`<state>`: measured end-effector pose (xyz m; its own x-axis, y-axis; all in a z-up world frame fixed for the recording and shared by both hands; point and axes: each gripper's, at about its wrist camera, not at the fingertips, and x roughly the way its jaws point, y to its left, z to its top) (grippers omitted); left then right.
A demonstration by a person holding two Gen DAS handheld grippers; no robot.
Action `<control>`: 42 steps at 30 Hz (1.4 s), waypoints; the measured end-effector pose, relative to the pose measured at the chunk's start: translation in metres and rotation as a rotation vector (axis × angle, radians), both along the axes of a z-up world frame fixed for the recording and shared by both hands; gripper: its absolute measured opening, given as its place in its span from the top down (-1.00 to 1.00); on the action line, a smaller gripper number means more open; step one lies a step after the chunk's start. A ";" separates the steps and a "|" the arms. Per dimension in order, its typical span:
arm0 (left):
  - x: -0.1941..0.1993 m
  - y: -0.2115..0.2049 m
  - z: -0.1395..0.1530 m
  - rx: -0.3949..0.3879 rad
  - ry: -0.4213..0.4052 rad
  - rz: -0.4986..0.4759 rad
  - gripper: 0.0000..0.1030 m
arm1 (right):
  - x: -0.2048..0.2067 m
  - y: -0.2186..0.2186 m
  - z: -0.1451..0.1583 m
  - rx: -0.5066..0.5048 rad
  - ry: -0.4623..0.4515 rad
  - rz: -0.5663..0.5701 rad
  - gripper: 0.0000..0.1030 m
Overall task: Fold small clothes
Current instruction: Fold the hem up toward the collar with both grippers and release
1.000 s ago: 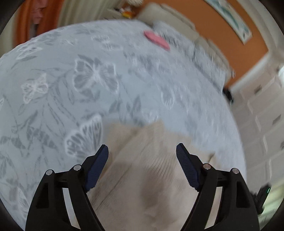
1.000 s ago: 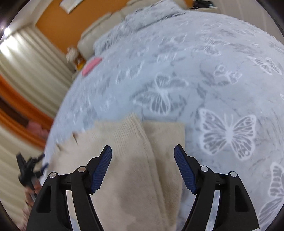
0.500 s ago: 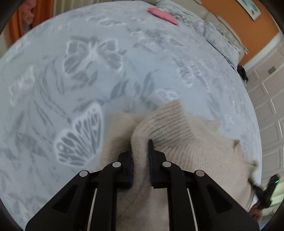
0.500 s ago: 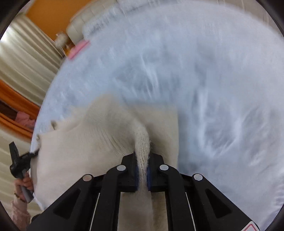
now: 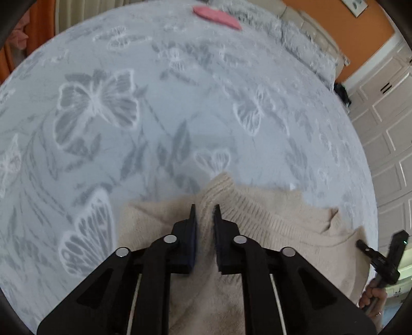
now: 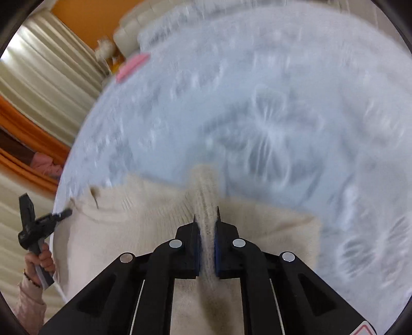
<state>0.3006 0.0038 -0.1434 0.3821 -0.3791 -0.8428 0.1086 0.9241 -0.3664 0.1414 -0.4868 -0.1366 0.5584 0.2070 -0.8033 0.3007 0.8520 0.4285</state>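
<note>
A cream knitted sweater [image 5: 270, 224] lies on a pale blue bedspread with butterfly prints [image 5: 154, 103]. My left gripper [image 5: 204, 210] is shut on a pinched ridge of the sweater's ribbed edge and holds it raised off the bed. My right gripper [image 6: 206, 216] is shut on another ribbed ridge of the same sweater [image 6: 128, 219]. The sweater's edge stretches between the two grippers. The right wrist view is blurred by motion. Each gripper shows at the edge of the other's view.
A pink item [image 5: 216, 16] lies at the far side of the bed, also in the right wrist view [image 6: 131, 65]. Beyond are a cream headboard [image 6: 136, 25], orange wall, curtains [image 6: 51, 77] and white cupboard doors [image 5: 386, 128].
Both grippers went from wide open over the sweater to shut on its ribbed edge. They have since lifted it and moved it across the bed.
</note>
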 end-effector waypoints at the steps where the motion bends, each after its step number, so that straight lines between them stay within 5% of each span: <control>1: 0.002 0.004 0.002 0.014 -0.007 0.013 0.82 | -0.009 -0.014 0.010 0.008 -0.050 -0.057 0.88; 3: 0.006 0.011 -0.007 0.030 0.010 0.048 0.82 | -0.015 -0.038 -0.006 0.021 -0.017 -0.115 0.88; 5: 0.012 0.017 -0.023 0.026 0.035 0.078 0.80 | -0.008 -0.046 -0.048 0.070 0.121 -0.099 0.86; 6: 0.013 0.017 -0.025 0.023 0.026 0.081 0.79 | -0.010 -0.046 -0.050 0.076 0.106 -0.101 0.82; 9: 0.006 0.031 -0.012 -0.089 0.029 0.110 0.63 | -0.025 -0.049 -0.018 0.129 0.032 -0.137 0.25; 11: -0.009 0.043 0.001 -0.121 0.032 0.134 0.12 | -0.052 -0.045 0.007 0.085 -0.010 -0.131 -0.04; 14: -0.050 0.065 0.025 -0.101 -0.012 0.121 -0.33 | -0.110 -0.033 0.019 0.105 0.003 -0.113 -0.35; 16: -0.089 0.075 0.028 -0.087 0.026 0.083 -0.59 | -0.147 -0.022 0.012 0.148 0.049 -0.099 -0.40; 19: -0.134 0.081 0.014 -0.092 0.119 0.038 -0.73 | -0.192 0.005 -0.011 0.208 0.123 -0.074 -0.50; 21: -0.149 0.079 -0.007 -0.118 0.229 0.042 -0.73 | -0.202 0.019 -0.029 0.264 0.145 -0.068 -0.51; 23: -0.147 0.089 -0.015 -0.188 0.263 0.103 -0.45 | -0.201 0.026 -0.039 0.292 0.125 -0.096 -0.36; 24: -0.147 0.096 -0.016 -0.216 0.260 0.148 -0.19 | -0.197 0.026 -0.037 0.310 0.096 -0.088 0.75; 25: -0.142 0.100 -0.021 -0.218 0.300 0.180 0.35 | -0.190 0.023 -0.033 0.332 0.089 -0.096 0.73; 27: -0.137 0.104 -0.020 -0.219 0.334 0.205 0.51 | -0.180 0.018 -0.012 0.301 0.035 -0.115 0.76; 30: -0.140 0.101 -0.002 -0.098 0.272 0.161 0.72 | -0.183 0.013 0.019 0.193 -0.001 -0.101 0.77; 33: -0.141 0.107 -0.018 -0.069 0.301 0.174 0.68 | -0.183 0.012 -0.034 0.133 0.195 -0.090 0.75; 34: -0.139 0.107 -0.020 -0.064 0.294 0.181 0.65 | -0.188 0.012 -0.048 0.164 0.191 -0.092 0.75; 37: -0.138 0.098 0.002 -0.004 0.271 0.141 0.57 | -0.193 0.004 -0.022 0.172 0.159 -0.145 0.34; 40: -0.142 0.085 0.045 0.057 0.174 0.107 0.32 | -0.199 0.010 0.024 -0.009 0.125 -0.194 0.28; 42: -0.149 0.074 0.069 0.015 0.099 0.095 0.13 | -0.190 0.030 0.051 0.004 0.033 -0.112 0.41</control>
